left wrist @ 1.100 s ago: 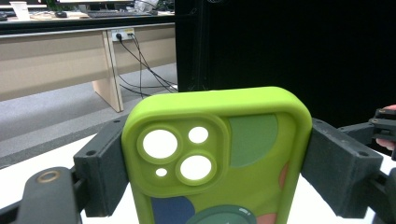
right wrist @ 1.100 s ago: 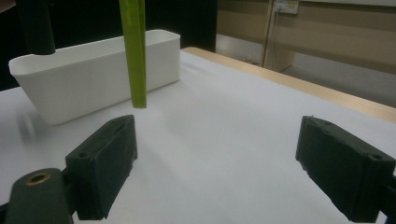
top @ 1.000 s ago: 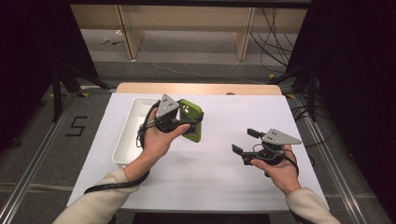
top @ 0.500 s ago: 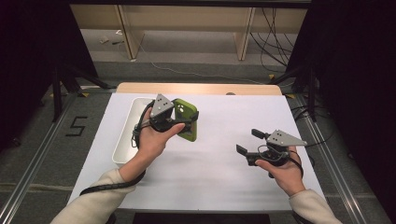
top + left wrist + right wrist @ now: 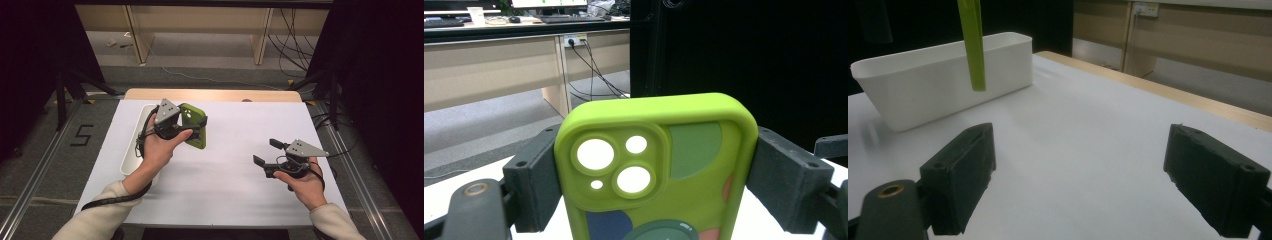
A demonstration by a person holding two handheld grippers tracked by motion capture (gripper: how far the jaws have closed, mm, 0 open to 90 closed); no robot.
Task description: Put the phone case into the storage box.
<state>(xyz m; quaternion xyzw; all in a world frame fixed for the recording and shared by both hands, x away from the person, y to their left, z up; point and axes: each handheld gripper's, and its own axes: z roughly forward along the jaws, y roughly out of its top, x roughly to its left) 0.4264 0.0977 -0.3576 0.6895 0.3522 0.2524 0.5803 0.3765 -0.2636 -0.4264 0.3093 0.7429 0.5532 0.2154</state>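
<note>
Your lime-green soft silicone phone case (image 5: 659, 165) hangs clamped by its long edges in the left gripper (image 5: 187, 129), above the table beside the white plastic bin (image 5: 938, 80). It looks light and bendy; squeeze gently. The right gripper (image 5: 266, 152) gapes empty.

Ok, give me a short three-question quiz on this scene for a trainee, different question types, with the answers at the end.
1. True or false: the left gripper is clamped on the green phone case.
2. What lies between the jaws of the right gripper? A) a phone case B) nothing C) a cable
3. Fill in: the white ____ stands at the table's left side, beside the left hand.

Key:
1. True; the jaws press on the case's two long edges.
2. B; they stand open above the bare white table.
3. Tray.
</note>
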